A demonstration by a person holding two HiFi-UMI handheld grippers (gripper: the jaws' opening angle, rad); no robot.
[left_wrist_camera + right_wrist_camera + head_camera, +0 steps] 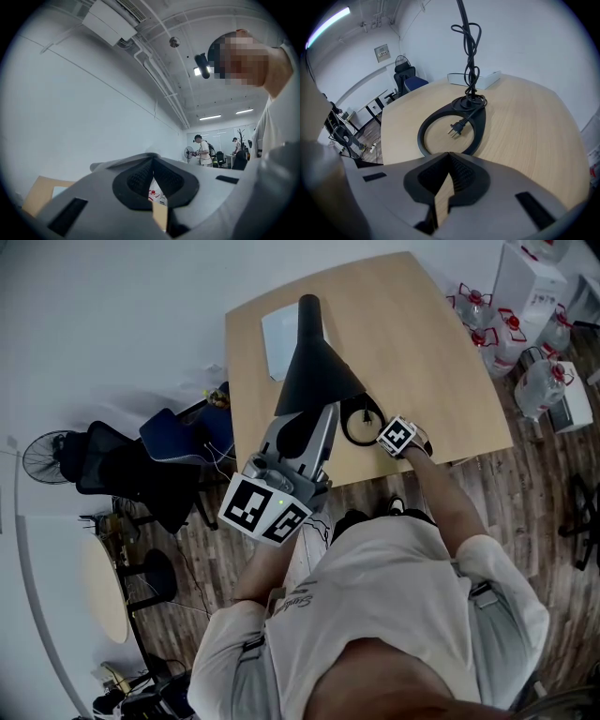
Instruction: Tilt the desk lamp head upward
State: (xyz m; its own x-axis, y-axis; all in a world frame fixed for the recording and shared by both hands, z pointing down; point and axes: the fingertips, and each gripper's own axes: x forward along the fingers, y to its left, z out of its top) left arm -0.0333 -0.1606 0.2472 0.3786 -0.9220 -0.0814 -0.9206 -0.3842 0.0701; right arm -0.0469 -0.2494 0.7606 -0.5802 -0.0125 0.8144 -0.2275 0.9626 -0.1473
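Black lamp head point(314, 371) stands high over the wooden tabletop point(441, 362), above its ring base point(481, 124). Left tool point(153, 161) is raised and right tool point(449, 157) is near the base, both clenched and empty. Still the approach step, I'd say; next, open one and grip the head.

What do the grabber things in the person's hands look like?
Both the left gripper and right gripper are grey plastic wedges with black ribbed pads inside the jaws. Each carries a cube with black-and-white square markers. The person wears a white short-sleeved T-shirt.
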